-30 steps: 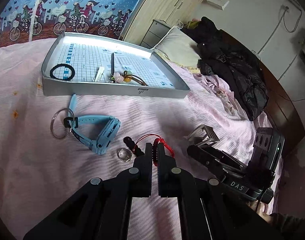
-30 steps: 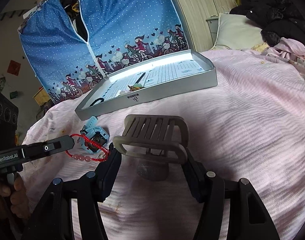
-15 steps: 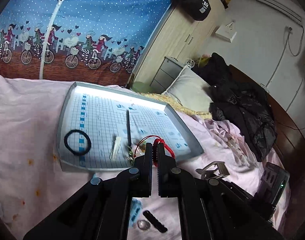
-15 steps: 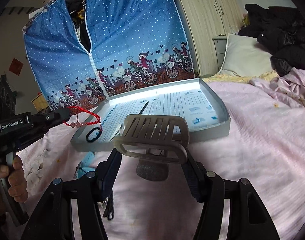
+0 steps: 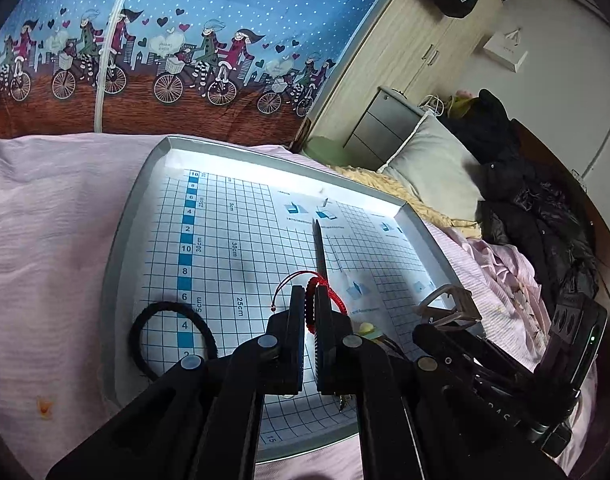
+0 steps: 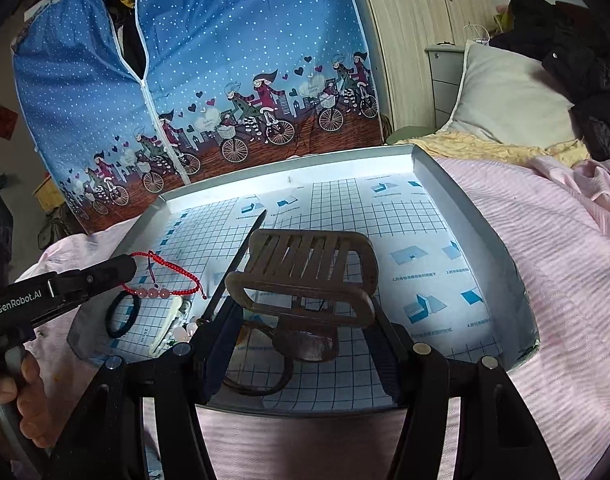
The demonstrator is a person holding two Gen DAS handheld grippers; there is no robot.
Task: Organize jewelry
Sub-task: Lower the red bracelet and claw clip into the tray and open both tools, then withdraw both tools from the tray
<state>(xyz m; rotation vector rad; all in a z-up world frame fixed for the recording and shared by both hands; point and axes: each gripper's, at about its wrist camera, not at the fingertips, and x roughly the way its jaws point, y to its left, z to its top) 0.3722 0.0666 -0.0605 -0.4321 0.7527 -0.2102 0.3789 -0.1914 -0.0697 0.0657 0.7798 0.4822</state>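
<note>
Two grippers over the tray, each carrying a piece to set down

In the left wrist view, our left gripper (image 5: 311,300) is pinched nearly closed on the red cord bracelet (image 5: 325,286), held above the near middle of the grey tray (image 5: 117,248); we should lower it onto bare grid left of the dark hair stick (image 5: 319,248) and beyond the black hair tie (image 5: 165,336), then part the jaws only slightly so the cord slips free without snagging. The tray liner reads "30cm", "25cm" and "5cm" beside a numbered blue scale. In the right wrist view, our right gripper (image 6: 305,320) clamps the brown claw hair clip (image 6: 309,276) between wide-set fingers above the tray's near centre; the free grid to the right looks the better spot. The left tool's body reads "GenRobot.AI".
</note>
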